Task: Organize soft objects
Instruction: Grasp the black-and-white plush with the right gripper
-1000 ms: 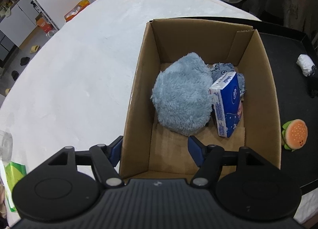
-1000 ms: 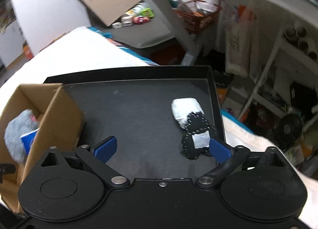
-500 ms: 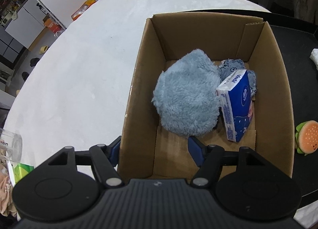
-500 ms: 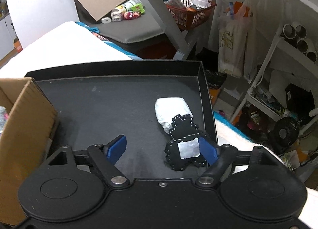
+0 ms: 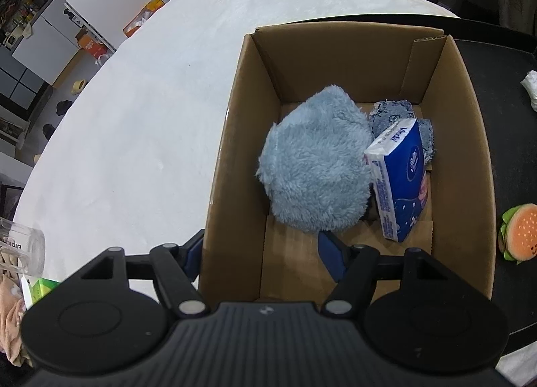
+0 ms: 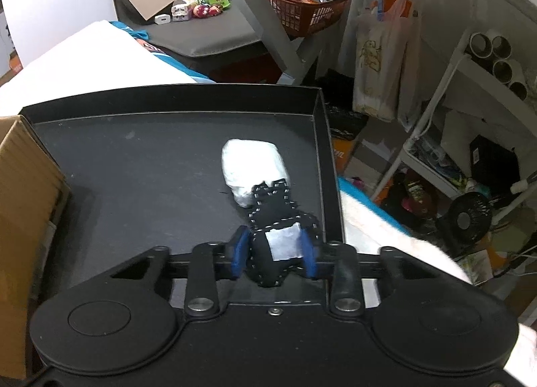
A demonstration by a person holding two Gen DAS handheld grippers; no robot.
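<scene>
1. One box (image 5: 459, 138) stands on the white table (image 5: 141, 111), its right side beside a black tray (image 6: 141, 165).
2. The box holds three things: one blue plush (image 5: 315, 165), one tissue pack (image 5: 399, 179) leaning on the plush, and one blue-grey cloth (image 5: 392, 113) behind them.
3. On the tray lie three loose things: one burger toy (image 5: 518, 232) just right of the box, one white bundle (image 6: 251, 165), and one black toy (image 6: 280, 239) with white stitching, touching the bundle.
4. The left gripper (image 5: 265, 252) stands partly open and straddles the box's near-left wall, one finger outside, one inside; it holds nothing.
5. The right gripper (image 6: 275, 252) is closing, both blue pads pressed on the black toy's sides.
</scene>
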